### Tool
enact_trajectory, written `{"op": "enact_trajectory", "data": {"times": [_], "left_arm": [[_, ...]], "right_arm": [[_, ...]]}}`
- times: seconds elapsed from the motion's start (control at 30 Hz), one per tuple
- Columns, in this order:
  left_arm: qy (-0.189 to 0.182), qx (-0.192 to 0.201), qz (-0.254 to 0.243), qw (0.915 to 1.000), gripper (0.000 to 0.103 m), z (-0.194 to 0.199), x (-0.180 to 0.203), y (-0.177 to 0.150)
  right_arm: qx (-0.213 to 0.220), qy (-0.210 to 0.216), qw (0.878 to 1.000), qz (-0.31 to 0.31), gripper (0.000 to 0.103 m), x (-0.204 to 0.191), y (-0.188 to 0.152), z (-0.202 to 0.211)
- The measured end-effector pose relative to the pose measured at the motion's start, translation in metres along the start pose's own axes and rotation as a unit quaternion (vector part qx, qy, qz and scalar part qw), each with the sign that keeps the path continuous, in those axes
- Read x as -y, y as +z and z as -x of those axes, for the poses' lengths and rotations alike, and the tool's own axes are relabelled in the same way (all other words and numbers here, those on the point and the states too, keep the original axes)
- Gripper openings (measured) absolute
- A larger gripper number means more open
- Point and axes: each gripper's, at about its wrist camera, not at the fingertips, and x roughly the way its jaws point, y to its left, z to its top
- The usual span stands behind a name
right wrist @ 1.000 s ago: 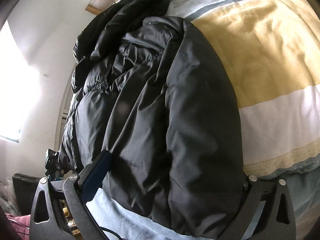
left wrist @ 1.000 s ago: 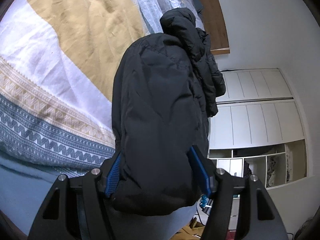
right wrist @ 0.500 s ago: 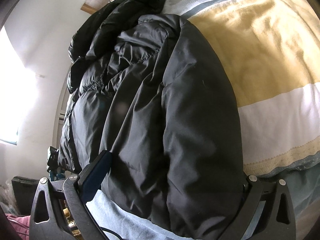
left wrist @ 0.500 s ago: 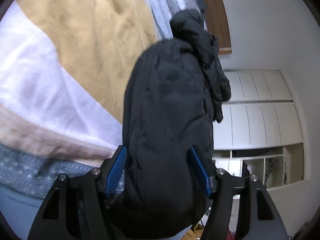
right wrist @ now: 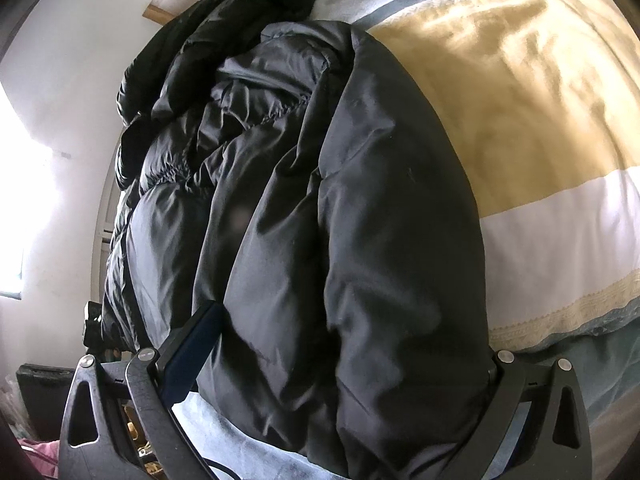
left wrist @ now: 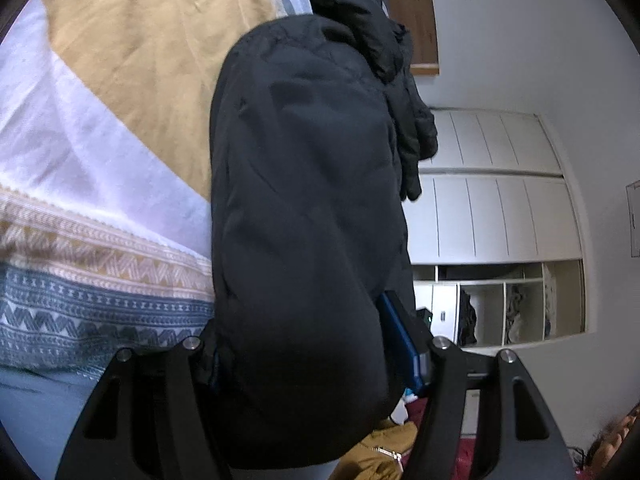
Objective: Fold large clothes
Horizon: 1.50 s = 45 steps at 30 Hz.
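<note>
Lying along the edge of the bed (right wrist: pixel 560 92), on the striped blanket (left wrist: pixel 100 208): black padded jacket (right wrist: pixel 320 208), folded lengthwise. Gripping its near end: left gripper (left wrist: pixel 316 344), jaws spread wide around the thick bulk; right gripper (right wrist: pixel 340 364), jaws likewise spread and pressing both sides. Standing behind: white wardrobe (left wrist: pixel 496 208).

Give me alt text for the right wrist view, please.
A black puffer jacket bulges between the wide-spread fingers of the right hand-held gripper, lying on a bed with a yellow, white and blue striped cover. A bright window glares at left.
</note>
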Motion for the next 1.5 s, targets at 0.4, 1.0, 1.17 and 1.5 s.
{"op": "enact_trajectory", "data": {"times": [0.4, 1.0, 1.17, 1.5], "left_arm": [[0.083, 0.058, -0.036, 0.9942, 0.017, 0.0, 0.04, -0.019], [-0.08, 0.14, -0.073, 0.9842, 0.011, 0.039, 0.161, 0.035], [-0.12, 0.176, -0.077, 0.974, 0.011, 0.044, 0.199, 0.103], [-0.116, 0.229, -0.037, 0.9659, 0.012, -0.002, 0.242, 0.293]], "right_arm": [[0.034, 0.035, 0.999, 0.018, 0.037, 0.003, -0.01, 0.012], [0.18, 0.243, 0.952, 0.047, 0.014, -0.065, 0.068, 0.084], [0.248, 0.316, 0.916, -0.019, 0.014, -0.068, 0.132, 0.109], [0.311, 0.368, 0.858, -0.178, 0.021, -0.085, 0.301, 0.066]]}}
